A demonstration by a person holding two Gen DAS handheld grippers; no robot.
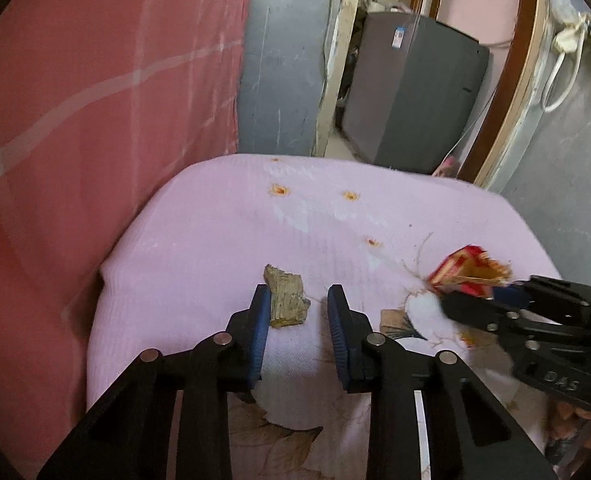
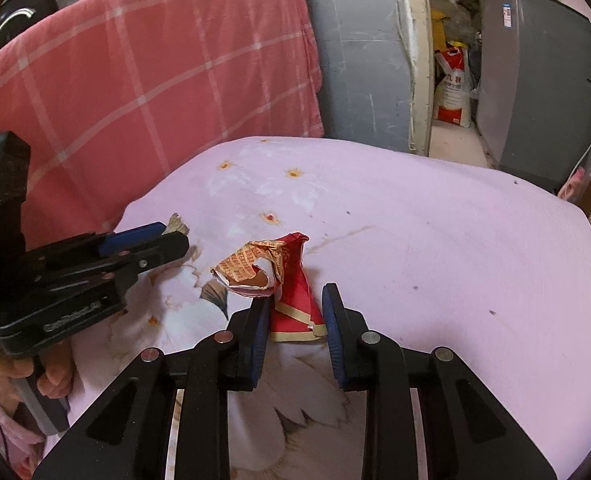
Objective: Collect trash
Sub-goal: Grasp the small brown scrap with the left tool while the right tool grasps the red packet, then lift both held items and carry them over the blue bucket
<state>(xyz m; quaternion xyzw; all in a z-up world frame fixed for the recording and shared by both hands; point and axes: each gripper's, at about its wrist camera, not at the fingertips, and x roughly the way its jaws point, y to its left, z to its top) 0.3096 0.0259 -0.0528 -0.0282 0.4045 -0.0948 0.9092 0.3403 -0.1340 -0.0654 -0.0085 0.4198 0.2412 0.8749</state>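
Pink bedsheet (image 2: 435, 240) w/ flower print is your work surface. Both scraps are pinched but not yet binned; no bin in view. Your left gripper (image 1: 298, 300) is nearly closed on the brownish paper scrap (image 1: 286, 300). Your right gripper (image 2: 295, 308) clamps the crumpled red wrapper (image 2: 291, 292). Both angle down, side by side.

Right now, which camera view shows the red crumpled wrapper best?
The right wrist view. There the red crumpled wrapper lies centred on the pink bedsheet, its whole shape sharp, its near end between the right claw's pads. In the left wrist view the wrapper sits blurred at the right edge.
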